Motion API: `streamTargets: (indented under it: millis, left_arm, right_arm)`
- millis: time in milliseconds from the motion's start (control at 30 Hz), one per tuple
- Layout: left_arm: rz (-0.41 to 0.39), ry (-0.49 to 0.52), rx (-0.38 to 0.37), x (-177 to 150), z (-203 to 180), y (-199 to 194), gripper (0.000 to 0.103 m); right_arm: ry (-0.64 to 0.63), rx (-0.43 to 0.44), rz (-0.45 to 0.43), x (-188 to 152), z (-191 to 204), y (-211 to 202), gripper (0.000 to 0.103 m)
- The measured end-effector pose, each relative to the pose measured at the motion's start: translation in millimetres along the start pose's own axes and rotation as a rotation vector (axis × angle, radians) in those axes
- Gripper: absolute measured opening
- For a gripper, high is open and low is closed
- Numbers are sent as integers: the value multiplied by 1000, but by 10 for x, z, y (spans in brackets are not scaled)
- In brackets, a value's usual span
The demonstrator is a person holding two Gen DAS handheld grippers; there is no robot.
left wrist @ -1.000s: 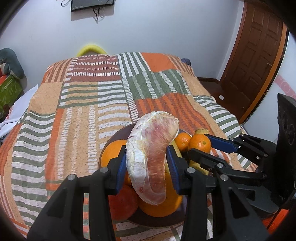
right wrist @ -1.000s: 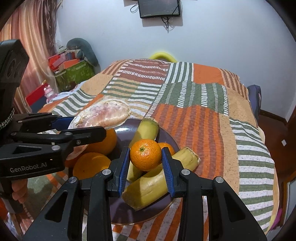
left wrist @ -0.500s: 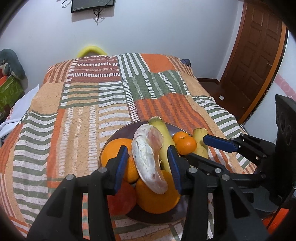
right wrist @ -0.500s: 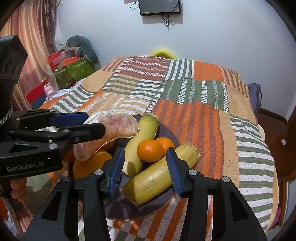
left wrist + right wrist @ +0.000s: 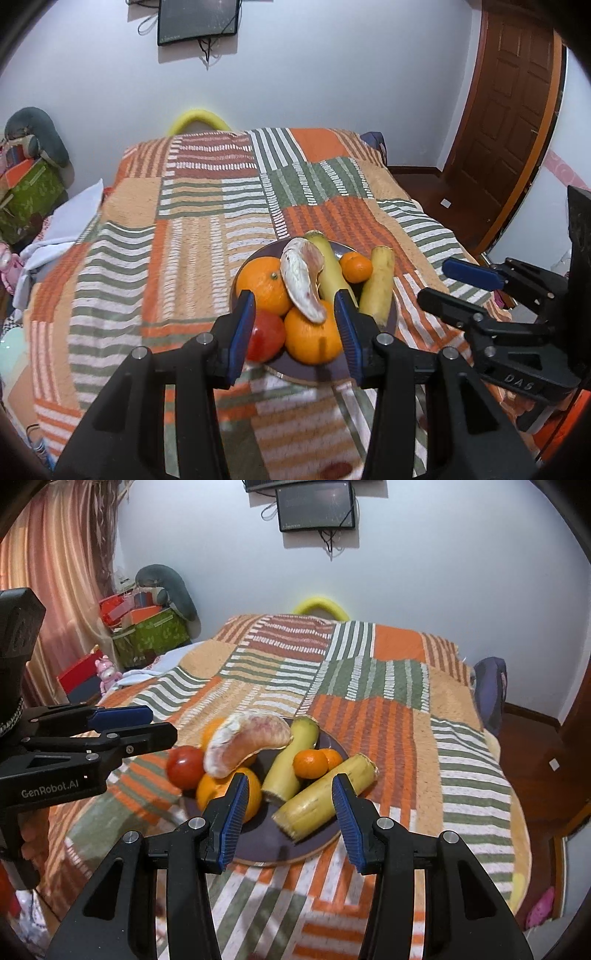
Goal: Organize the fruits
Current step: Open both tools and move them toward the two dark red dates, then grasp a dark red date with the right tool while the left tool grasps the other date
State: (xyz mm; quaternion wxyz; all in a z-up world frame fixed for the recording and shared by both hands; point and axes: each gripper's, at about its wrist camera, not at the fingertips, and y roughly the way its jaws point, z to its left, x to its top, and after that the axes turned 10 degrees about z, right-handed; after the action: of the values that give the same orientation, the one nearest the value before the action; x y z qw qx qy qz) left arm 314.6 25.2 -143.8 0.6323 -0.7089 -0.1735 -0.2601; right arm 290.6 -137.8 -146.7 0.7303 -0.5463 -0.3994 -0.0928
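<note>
A dark round plate (image 5: pixel 314 378) (image 5: pixel 258 849) on the striped bedspread holds the fruit. A peeled pomelo segment (image 5: pixel 303 282) (image 5: pixel 247 744) lies on top of two oranges (image 5: pixel 264 278) (image 5: pixel 314 338), beside a red tomato (image 5: pixel 266 341) (image 5: pixel 184 766). Two pale yellow banana-like pieces (image 5: pixel 321 801) (image 5: pixel 288 762) and small mandarins (image 5: pixel 311 763) (image 5: pixel 355 266) lie on the plate's right. My left gripper (image 5: pixel 293 332) is open and empty, just short of the plate. My right gripper (image 5: pixel 288 821) is open and empty, also pulled back from the plate.
The bedspread (image 5: pixel 207 229) covers a bed that drops off at its right edge toward a wooden door (image 5: pixel 517 122). Boxes and a grey plush (image 5: pixel 162 587) sit at the left by the curtain. A screen (image 5: pixel 316 506) hangs on the far wall.
Left gripper released the pomelo segment onto the oranges; right gripper released the mandarin onto the plate. Both jaws opened and both grippers drew back from the plate.
</note>
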Motion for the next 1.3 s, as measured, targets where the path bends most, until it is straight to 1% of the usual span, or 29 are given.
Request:
streamTargets:
  millis: [100, 200, 300, 367, 500, 567, 667, 800, 933, 1200, 1300]
  left_arm:
    - [-12, 9, 12, -106, -28, -181, 44]
    - [-22, 6, 20, -260, -34, -371, 45]
    - [-29, 1, 29, -412, -30, -518, 46]
    - [-29, -6, 34, -503, -18, -578, 49]
    - [-17, -19, 42, -724, 29, -666, 50]
    - [-4, -27, 43, -811, 53, -667, 53]
    - [15, -38, 48, -944, 96, -638, 54]
    - [54, -64, 33, -1104, 144, -522, 55]
    - [85, -61, 24, -1212, 127, -374, 55]
    - [166, -84, -36, -1309, 88, 3, 55]
    - [198, -72, -53, -1348, 19, 126, 55]
  right_arm:
    - [0, -5, -17, -67, 72, -181, 44]
    - [-4, -18, -29, -146, 139, -323, 47]
    - [-9, -23, -26, -232, 211, -422, 48]
    - [-8, -21, -22, -282, 236, -463, 48]
    - [-5, -23, -9, -421, 296, -506, 48]
    - [0, -24, 4, -496, 312, -484, 48]
    - [17, -20, 28, -615, 311, -448, 48]
    - [39, -17, 74, -786, 297, -337, 48]
    - [54, -14, 130, -910, 272, -195, 48]
    - [78, -15, 203, -1134, 210, 43, 48]
    - [83, -11, 226, -1203, 201, 129, 48]
